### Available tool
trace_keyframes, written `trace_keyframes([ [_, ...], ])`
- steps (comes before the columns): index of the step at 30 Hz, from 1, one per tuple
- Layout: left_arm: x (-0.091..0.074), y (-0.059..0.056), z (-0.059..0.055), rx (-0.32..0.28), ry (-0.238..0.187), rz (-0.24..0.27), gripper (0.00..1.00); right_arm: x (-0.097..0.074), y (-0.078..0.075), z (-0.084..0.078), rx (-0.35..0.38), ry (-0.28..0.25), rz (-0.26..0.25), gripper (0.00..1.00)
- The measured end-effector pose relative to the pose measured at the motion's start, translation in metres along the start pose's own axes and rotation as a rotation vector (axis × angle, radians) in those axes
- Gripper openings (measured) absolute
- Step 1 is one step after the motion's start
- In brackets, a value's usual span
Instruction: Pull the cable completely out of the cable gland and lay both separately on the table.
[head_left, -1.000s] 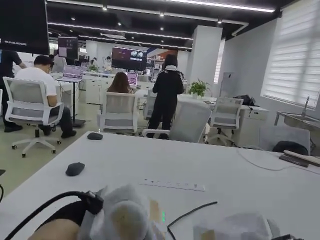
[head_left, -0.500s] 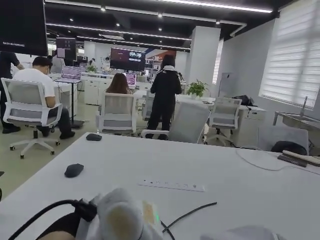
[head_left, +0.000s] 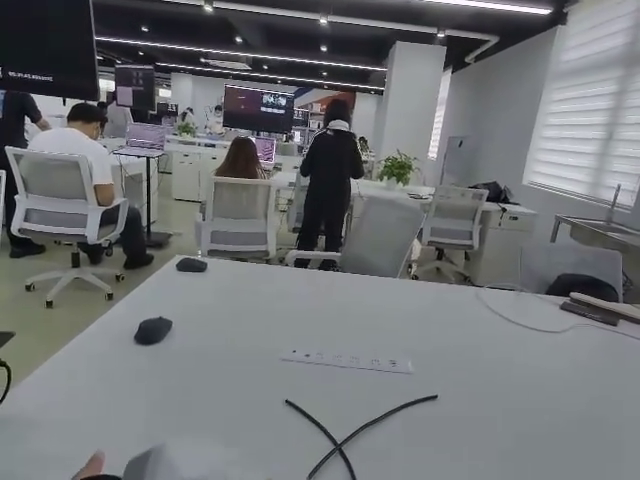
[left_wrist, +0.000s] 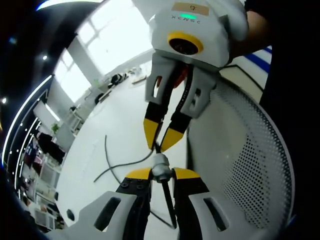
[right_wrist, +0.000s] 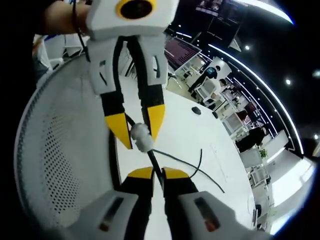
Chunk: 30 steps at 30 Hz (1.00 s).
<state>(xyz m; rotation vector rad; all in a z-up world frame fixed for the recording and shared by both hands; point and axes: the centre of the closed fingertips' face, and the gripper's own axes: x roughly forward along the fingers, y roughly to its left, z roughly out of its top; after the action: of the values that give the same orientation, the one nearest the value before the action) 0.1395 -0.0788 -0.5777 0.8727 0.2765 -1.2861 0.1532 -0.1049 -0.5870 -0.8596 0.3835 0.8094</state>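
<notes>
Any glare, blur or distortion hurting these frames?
Head view: sharp, evenly lit; blinds bright but not blown out. Left gripper view: heavy fisheye bend, windows blown out white, cable gland crisp. Right gripper view: same bend, no glare, cable clear.

cable (left_wrist: 167, 202) black | cable gland (left_wrist: 160, 167) white | table (head_left: 480, 380) white | chair (left_wrist: 250, 150) white (dotted perforations)

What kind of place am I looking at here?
Most likely an open-plan office: white swivel chairs with a seated person, a big wall screen, and a long white table carrying a computer mouse and a power strip.
</notes>
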Motion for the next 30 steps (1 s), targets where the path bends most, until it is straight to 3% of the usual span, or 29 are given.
trace_keyframes([
  [7,-0.005,0.002,-0.015,-0.048,0.013,0.017,0.17,-0.013,-0.012,-0.024,0.093,0.017,-0.034,0.04],
  [13,-0.009,0.01,-0.021,-0.075,0.014,0.045,0.17,-0.019,-0.026,-0.052,0.156,0.076,-0.079,0.03],
  [15,-0.009,0.013,-0.021,-0.081,0.017,0.051,0.16,-0.019,-0.026,-0.063,0.191,0.101,-0.07,0.03],
  [18,-0.005,0.011,-0.02,-0.075,0.025,0.041,0.16,-0.015,-0.014,-0.071,0.257,0.143,0.001,0.04],
  [19,-0.003,0.009,-0.022,-0.06,0.043,0.037,0.16,-0.015,-0.015,-0.075,0.255,0.172,-0.006,0.06],
  [21,0.0,0.008,-0.023,-0.051,0.054,0.034,0.16,-0.013,-0.017,-0.07,0.222,0.17,-0.015,0.16],
  [23,0.002,0.006,-0.024,-0.054,0.055,0.031,0.16,-0.011,-0.009,-0.057,0.291,0.157,0.019,0.19],
  [25,0.004,0.005,-0.025,-0.057,0.058,0.033,0.16,-0.006,-0.005,-0.037,0.248,0.108,0.039,0.22],
  [30,0.008,0.003,-0.026,-0.057,0.057,0.032,0.16,0.012,0.011,-0.004,0.132,0.061,0.095,0.23],
])
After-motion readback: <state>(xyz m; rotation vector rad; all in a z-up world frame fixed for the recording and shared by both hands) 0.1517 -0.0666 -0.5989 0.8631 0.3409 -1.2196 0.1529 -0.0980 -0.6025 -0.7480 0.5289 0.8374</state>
